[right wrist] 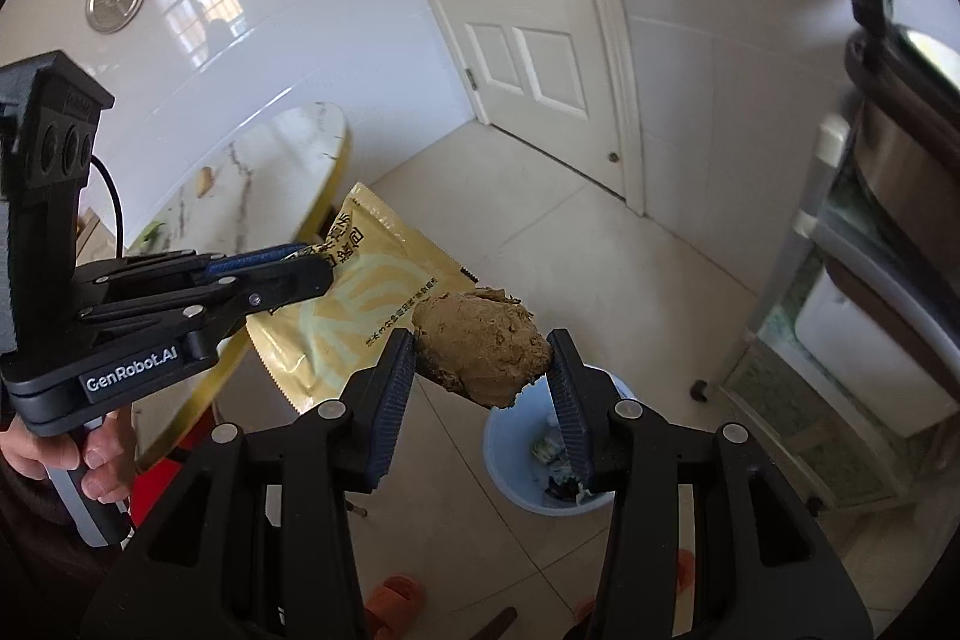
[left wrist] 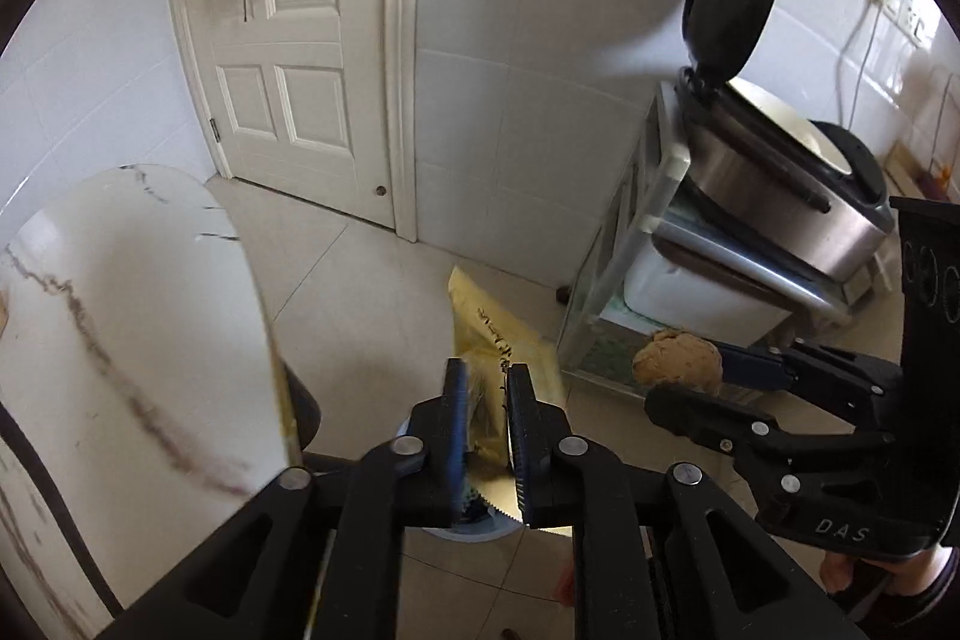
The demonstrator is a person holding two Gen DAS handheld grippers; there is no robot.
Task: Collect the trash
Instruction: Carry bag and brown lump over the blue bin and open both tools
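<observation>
Your left gripper (left wrist: 486, 424) pinches the yellow wrapper (right wrist: 360, 304), partly hidden. Your right gripper (right wrist: 483, 370) clamps a brown lump (right wrist: 483, 349) above the half-hidden blue bin (right wrist: 510, 460).

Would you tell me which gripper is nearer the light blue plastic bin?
Right. The right gripper, holding a brown crumpled lump, hangs just above the bin; the left gripper sits farther aside, toward the table.

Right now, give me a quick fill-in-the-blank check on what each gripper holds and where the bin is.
1. The left gripper pinches a ____ wrapper.
2. The right gripper holds a crumpled ____ lump.
3. The blue bin stands on the ____, below the lump.

Missing words: yellow; brown; floor
</observation>
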